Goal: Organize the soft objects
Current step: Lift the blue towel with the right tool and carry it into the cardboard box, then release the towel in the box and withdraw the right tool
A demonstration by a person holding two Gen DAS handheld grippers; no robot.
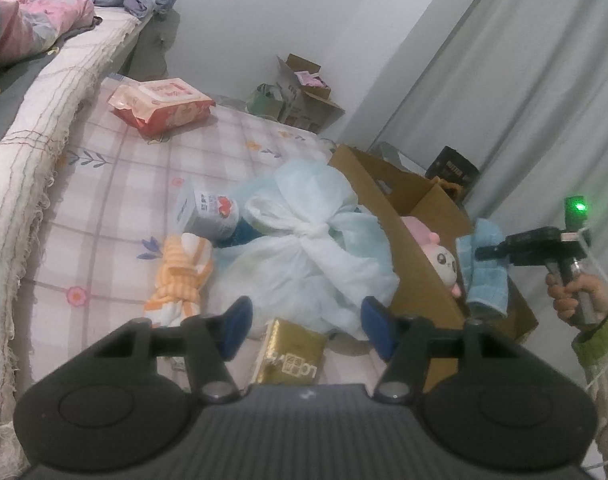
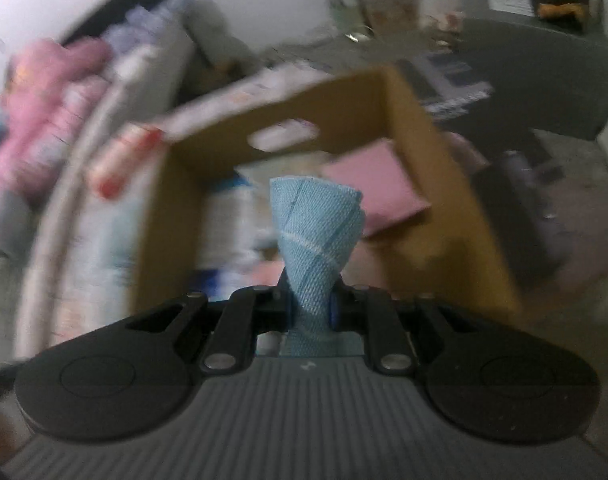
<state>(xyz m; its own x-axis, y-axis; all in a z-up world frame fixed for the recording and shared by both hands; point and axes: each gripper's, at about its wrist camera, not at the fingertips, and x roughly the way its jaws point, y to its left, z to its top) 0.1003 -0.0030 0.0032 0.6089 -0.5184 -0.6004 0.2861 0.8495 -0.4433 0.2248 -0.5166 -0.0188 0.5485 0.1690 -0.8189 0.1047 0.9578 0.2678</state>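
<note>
Above, right hand-held gripper (image 2: 309,312) clenched on a blue towel (image 2: 315,236), pinched at one end; long axis of the towel running straight out along the fingers, free end flared and pointing toward the open cardboard box (image 2: 455,184). Seen from the left wrist view, same towel (image 1: 485,276) hanging over the box's (image 1: 419,276) near edge, directly above the opening, so release judged to need only a short lowering, no sideways travel. Inside the box, a pink plush toy (image 1: 439,258) lying against the wall nearest the bed's middle. Left hand-held gripper (image 1: 305,320) released, jaws wide apart, holding nothing, hovering over the bed (image 1: 116,184). Beyond its fingers, a knotted white bag (image 1: 307,248) touching the box's outer wall; just beside the bag, toward the bed's raised edge, an orange striped cloth (image 1: 180,280), long axis running away from the gripper. Nearer arm for that cloth judged to be the left. Right wrist view heavily blurred; box contents there not resolvable.
</note>
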